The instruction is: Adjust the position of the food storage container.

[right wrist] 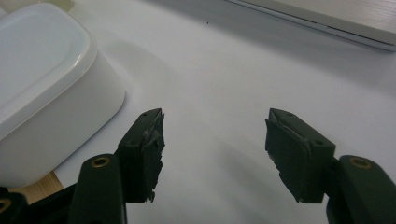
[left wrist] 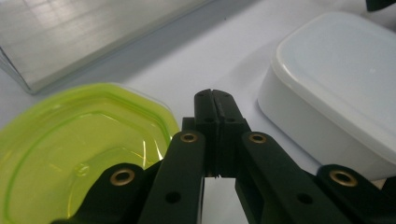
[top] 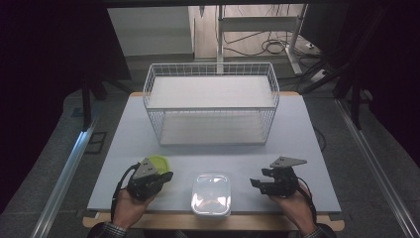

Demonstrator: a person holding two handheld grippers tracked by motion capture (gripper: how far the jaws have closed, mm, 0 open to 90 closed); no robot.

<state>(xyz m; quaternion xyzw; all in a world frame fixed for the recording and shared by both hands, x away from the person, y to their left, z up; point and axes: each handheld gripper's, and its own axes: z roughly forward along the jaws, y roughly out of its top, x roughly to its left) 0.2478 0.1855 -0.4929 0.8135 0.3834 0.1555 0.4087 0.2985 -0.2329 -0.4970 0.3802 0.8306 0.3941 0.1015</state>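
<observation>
A white lidded box (top: 211, 194) sits at the table's front edge, between my two grippers. My left gripper (top: 167, 176) rests to its left, shut with nothing between its jaws (left wrist: 214, 100). Just behind and left of that gripper lies a yellow-green translucent lid (top: 159, 161), seen close in the left gripper view (left wrist: 84, 149). The white box (left wrist: 336, 88) lies to the right in that view. My right gripper (top: 256, 185) stands open right of the box, jaws apart over bare table (right wrist: 215, 140), with the white box (right wrist: 46, 84) at its left.
A white wire basket (top: 211, 103) with two shelf levels stands at the middle back of the grey table (top: 307, 148). The table's wooden front edge (top: 163, 220) runs below the box. Floor, cables and dark stands lie beyond.
</observation>
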